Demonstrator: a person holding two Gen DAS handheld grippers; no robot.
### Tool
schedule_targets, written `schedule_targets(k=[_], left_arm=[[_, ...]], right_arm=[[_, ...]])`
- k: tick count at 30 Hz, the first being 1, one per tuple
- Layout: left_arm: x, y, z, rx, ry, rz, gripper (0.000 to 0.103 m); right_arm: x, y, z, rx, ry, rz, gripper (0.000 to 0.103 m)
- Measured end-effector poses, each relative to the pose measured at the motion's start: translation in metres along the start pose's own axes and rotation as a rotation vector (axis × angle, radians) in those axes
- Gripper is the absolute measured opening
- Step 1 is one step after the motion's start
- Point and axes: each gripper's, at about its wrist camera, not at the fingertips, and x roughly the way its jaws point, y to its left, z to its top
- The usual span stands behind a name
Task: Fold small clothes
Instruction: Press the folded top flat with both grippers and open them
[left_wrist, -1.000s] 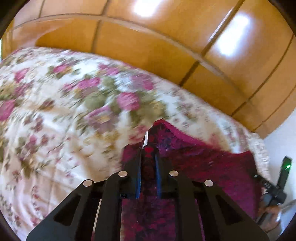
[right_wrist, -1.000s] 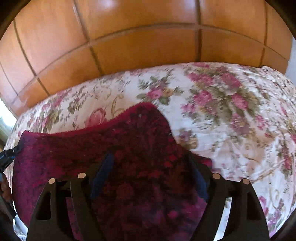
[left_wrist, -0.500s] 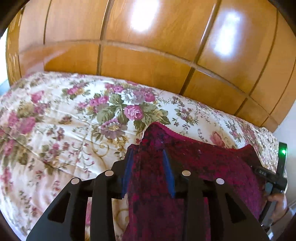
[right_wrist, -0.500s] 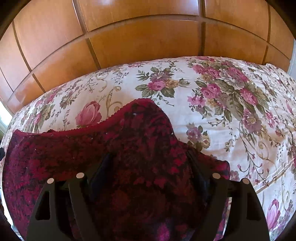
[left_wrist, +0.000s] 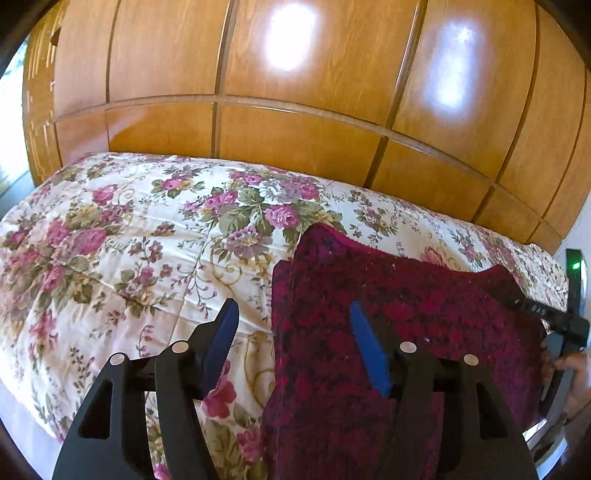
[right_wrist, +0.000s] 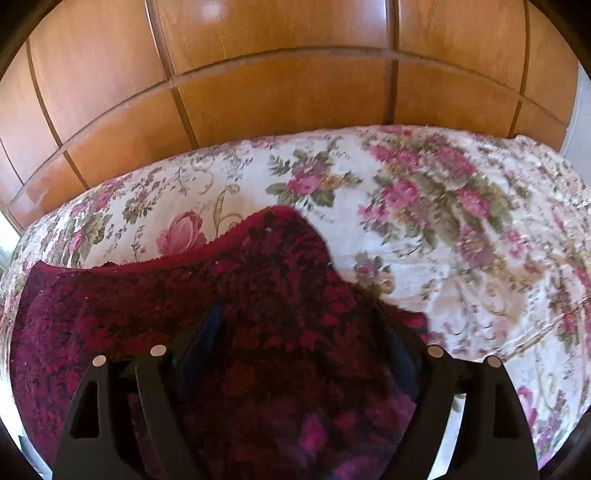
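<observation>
A dark red patterned knit garment (left_wrist: 406, 317) lies on the floral bedspread (left_wrist: 110, 258). My left gripper (left_wrist: 291, 325) is open above the garment's left edge; its right finger is over the cloth and its left finger is over the bedspread. In the right wrist view the garment (right_wrist: 258, 295) lies between and over my right gripper's (right_wrist: 299, 332) fingers, which stand wide apart. My right gripper also shows at the right edge of the left wrist view (left_wrist: 546, 317), at the garment's far right corner.
A glossy wooden panelled headboard (left_wrist: 295, 140) runs along the far side of the bed. The bedspread (right_wrist: 461, 258) extends to the right of the garment. A bright window strip (left_wrist: 11, 129) shows at the far left.
My left gripper was shut on the garment's edge one second ago; it has opened wide and let go. The garment now lies flatter on the bed. The right gripper stayed open.
</observation>
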Motion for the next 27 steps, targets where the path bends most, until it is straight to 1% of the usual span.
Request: schedule_targets(k=[3,5,6,8,10,12,14,15,17,20,21,25,27], left_arm=[[0.0,-0.001,-0.004,0.003,0.008,0.005,0.061],[0.001,-0.001,-0.005,0.002,0.014,0.003,0.061],[0.001,-0.001,-0.007,0.0,0.015,0.007,0.061],[0.002,-0.002,-0.009,0.0,0.021,0.008,0.061],[0.003,-0.002,-0.011,0.002,0.03,0.01,0.061],[0.006,-0.003,-0.014,0.005,0.042,0.015,0.061],[0.009,-0.003,-0.016,0.004,0.055,0.014,0.061],[0.011,-0.002,-0.017,0.001,0.064,0.012,0.056],[0.017,-0.001,-0.018,-0.011,0.093,0.003,0.051],[0.025,0.004,-0.021,-0.049,0.125,-0.015,0.051],[0.028,0.006,-0.021,-0.063,0.134,-0.023,0.051],[0.029,0.011,-0.015,-0.101,0.134,-0.05,0.051],[0.028,0.012,-0.008,-0.101,0.131,-0.078,0.051]], right_arm=[[-0.008,-0.009,0.005,0.023,-0.009,-0.006,0.081],[-0.005,-0.013,0.006,0.021,0.016,-0.018,0.081],[-0.003,-0.013,0.004,0.014,0.031,-0.015,0.078],[0.002,-0.01,-0.002,-0.012,0.061,0.002,0.059],[0.003,-0.004,-0.006,-0.033,0.065,0.022,0.047],[0.002,0.0,-0.007,-0.05,0.058,0.018,0.036],[-0.001,0.003,-0.006,-0.064,0.051,0.012,0.022],[-0.004,0.003,-0.004,-0.066,0.046,0.017,0.02],[-0.013,0.001,0.003,-0.062,0.022,0.032,0.015],[-0.031,0.001,0.014,-0.071,-0.043,0.037,0.015],[-0.031,0.001,0.016,-0.076,-0.05,0.029,0.015],[-0.002,-0.002,0.009,-0.047,0.027,0.005,0.015],[0.005,-0.002,0.003,-0.037,0.036,0.0,0.016]])
